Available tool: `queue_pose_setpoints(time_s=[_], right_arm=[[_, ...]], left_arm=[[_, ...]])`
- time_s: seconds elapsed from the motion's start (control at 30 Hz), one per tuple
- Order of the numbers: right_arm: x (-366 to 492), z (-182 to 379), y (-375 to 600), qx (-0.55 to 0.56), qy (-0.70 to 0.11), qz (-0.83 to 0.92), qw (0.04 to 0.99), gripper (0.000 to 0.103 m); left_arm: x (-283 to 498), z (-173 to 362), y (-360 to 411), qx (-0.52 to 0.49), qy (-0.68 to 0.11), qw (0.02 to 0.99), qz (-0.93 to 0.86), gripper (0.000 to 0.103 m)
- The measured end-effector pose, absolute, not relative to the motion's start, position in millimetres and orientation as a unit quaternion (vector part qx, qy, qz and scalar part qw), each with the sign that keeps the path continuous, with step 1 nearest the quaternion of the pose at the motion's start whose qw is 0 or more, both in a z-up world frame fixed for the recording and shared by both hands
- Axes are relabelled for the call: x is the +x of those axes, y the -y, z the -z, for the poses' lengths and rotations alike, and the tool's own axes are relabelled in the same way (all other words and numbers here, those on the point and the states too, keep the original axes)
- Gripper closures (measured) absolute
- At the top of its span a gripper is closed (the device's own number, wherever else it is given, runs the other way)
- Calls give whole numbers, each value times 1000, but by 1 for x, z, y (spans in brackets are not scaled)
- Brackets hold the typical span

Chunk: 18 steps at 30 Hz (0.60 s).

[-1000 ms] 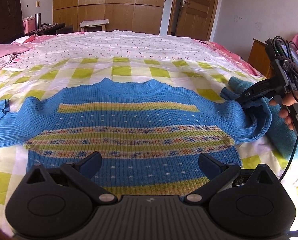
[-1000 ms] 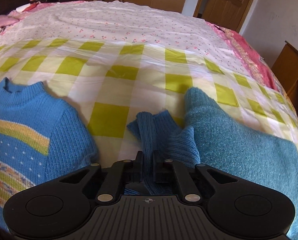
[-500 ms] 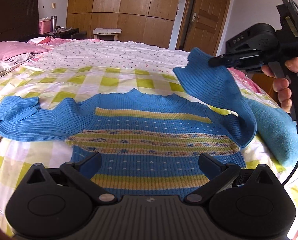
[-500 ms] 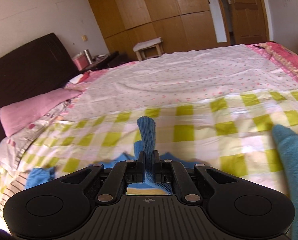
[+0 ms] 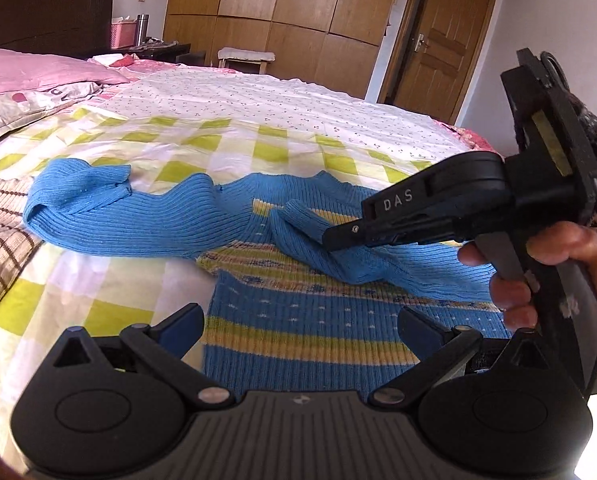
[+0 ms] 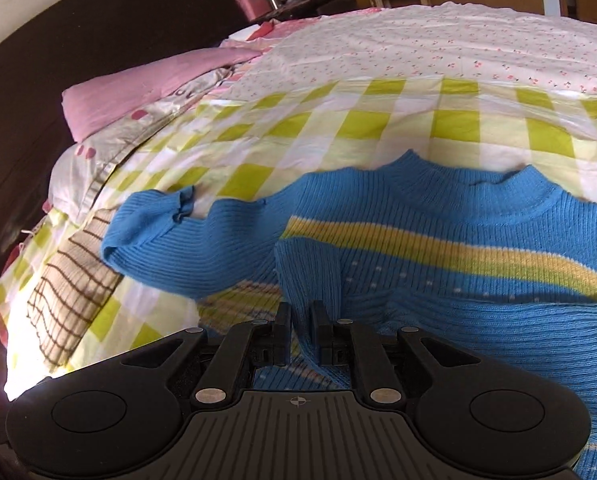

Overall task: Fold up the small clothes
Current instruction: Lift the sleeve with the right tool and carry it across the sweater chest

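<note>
The blue striped sweater [image 5: 310,320] lies flat, front up, on the bed [image 5: 258,148], over its yellow-checked sheet; I take the sweater as the landmark.

Right gripper [image 6: 300,316]: I see its jaws standing narrow, having just been opening. The sweater's right sleeve [image 6: 310,268] runs up between them, its cuff end beyond their tips and draped across the sweater's chest, just below the yellow band. The gap is barely wider than the knit; the pads no longer visibly pinch it. In the left wrist view the same gripper [image 5: 330,238] reaches in from the sweater's right side, its tip resting on the folded-over sleeve, with the person's right hand [image 5: 538,264] on the handle.

Left gripper [image 5: 300,328]: its jaws stand wide, nothing between them. They hover above the sweater's lower hem, one fingertip [image 5: 182,326] over the sheet just outside the hem's left edge, the other over the knit.

The left sleeve [image 5: 110,216] lies stretched outward from the sweater's left shoulder, its cuff doubled back on itself. A brown-striped cloth [image 6: 70,292] lies just beyond that cuff; a pink pillow [image 6: 146,80] lies well beyond it, towards the headboard.
</note>
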State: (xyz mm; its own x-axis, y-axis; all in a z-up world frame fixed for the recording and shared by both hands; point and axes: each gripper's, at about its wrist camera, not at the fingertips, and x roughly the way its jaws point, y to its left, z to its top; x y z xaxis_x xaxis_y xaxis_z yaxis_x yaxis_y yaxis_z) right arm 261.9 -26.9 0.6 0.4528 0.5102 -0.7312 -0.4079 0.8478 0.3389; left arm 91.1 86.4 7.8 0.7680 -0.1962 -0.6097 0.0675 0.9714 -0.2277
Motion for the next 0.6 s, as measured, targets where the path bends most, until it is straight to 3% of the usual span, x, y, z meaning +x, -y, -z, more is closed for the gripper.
queue_pose_setpoints(time_s=[0.23,0.47,0.6], right_arm=[[244,1,29,42,-469,-355,807,86],[261,-8,25,-20,-428,-312,848,84],[271,-1,-2,-114,-411,-330,842,63]], left_arm=[[92,-4,-96,-106,-336,934,62,0],[95,0,-103,-113,-341,932,50,0],[96,1,-105,-111,-341,932,47,0]])
